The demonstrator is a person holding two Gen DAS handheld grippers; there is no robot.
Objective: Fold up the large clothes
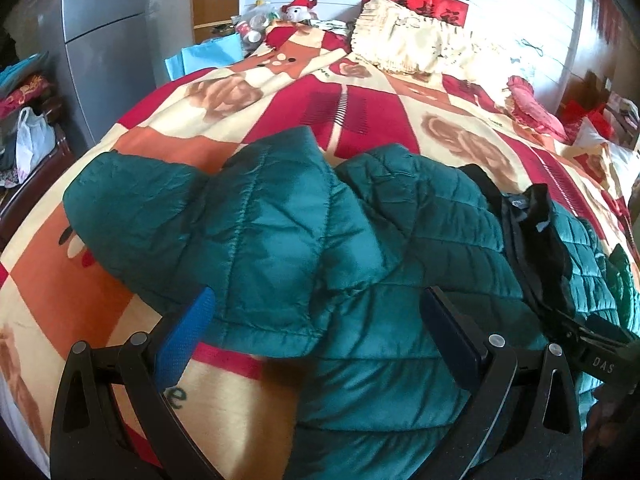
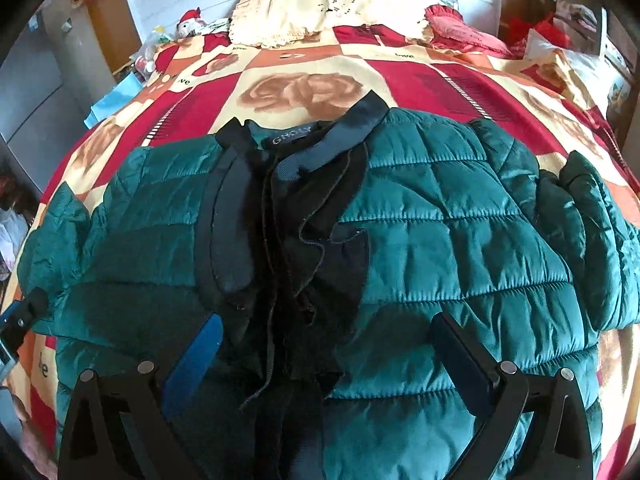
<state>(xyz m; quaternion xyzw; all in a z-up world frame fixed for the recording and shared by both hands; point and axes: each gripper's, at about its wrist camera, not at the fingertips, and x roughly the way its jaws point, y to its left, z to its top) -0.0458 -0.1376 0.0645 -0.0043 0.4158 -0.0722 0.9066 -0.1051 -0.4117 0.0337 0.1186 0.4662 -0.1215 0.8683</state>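
A teal quilted puffer jacket (image 2: 440, 216) lies front-up on the bed, its black collar and open placket (image 2: 288, 208) running down the middle. In the left wrist view the jacket's left sleeve (image 1: 248, 224) is folded across the body. My left gripper (image 1: 316, 316) hovers open just above the sleeve cuff, nothing between its fingers. My right gripper (image 2: 328, 340) is open above the lower placket, gripping nothing. The right gripper's body (image 1: 596, 356) shows at the right edge of the left wrist view, and the left gripper's edge (image 2: 20, 324) shows at the far left of the right wrist view.
The bed carries a red, orange and cream rose-print cover (image 2: 304, 88). Cream pillows (image 2: 332, 8) and a red cushion (image 2: 464, 28) lie at the headboard. A grey wardrobe (image 1: 100, 40), bags (image 1: 32, 140) and clutter stand to the left.
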